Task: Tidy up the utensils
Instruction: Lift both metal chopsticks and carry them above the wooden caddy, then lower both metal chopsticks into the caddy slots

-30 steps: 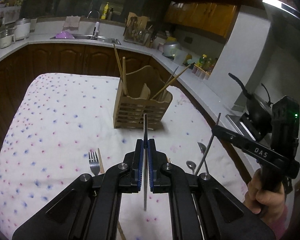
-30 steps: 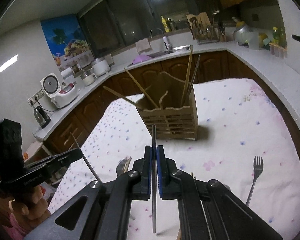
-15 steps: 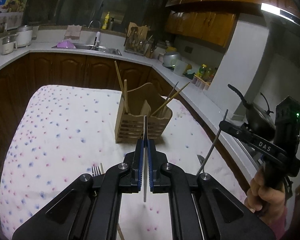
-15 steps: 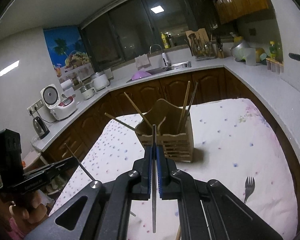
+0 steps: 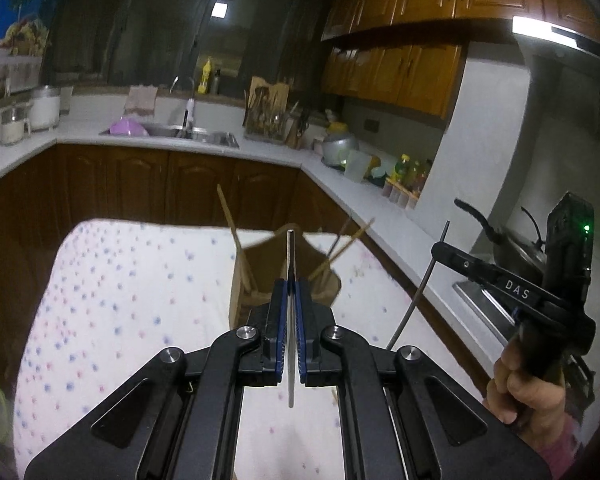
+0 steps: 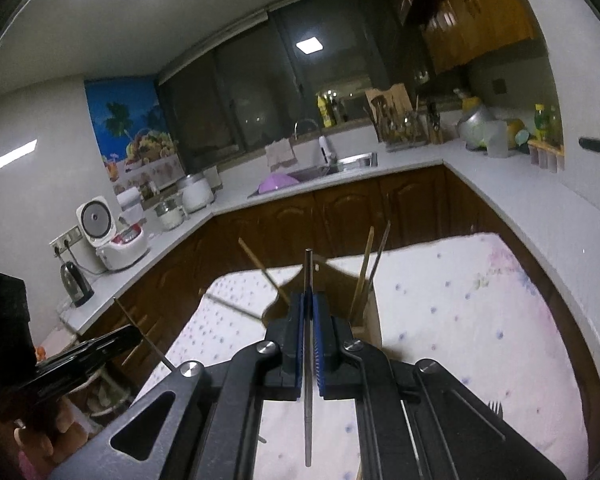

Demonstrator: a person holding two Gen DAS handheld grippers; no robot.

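Chopsticks of thin grey metal sit pinched in both claws: the left claw [image 5: 289, 292] grips one metal chopstick [image 5: 290, 376], the right claw [image 6: 309, 304] the other metal chopstick [image 6: 308, 400]. Both claws hide most of the slatted wooden utensil holder [image 5: 240, 300] just beyond them on the dotted white counter [image 5: 120, 300]. Wooden chopsticks [image 5: 230, 216] lean out of that holder. Near the holder's right, a steel fork [image 6: 495, 408] is half cut off by the right claw's frame.

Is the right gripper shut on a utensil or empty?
Shut on one. The right gripper has its blue pads pressed against a thin metal utensil that runs between them, its tip poking out toward the wooden holder.
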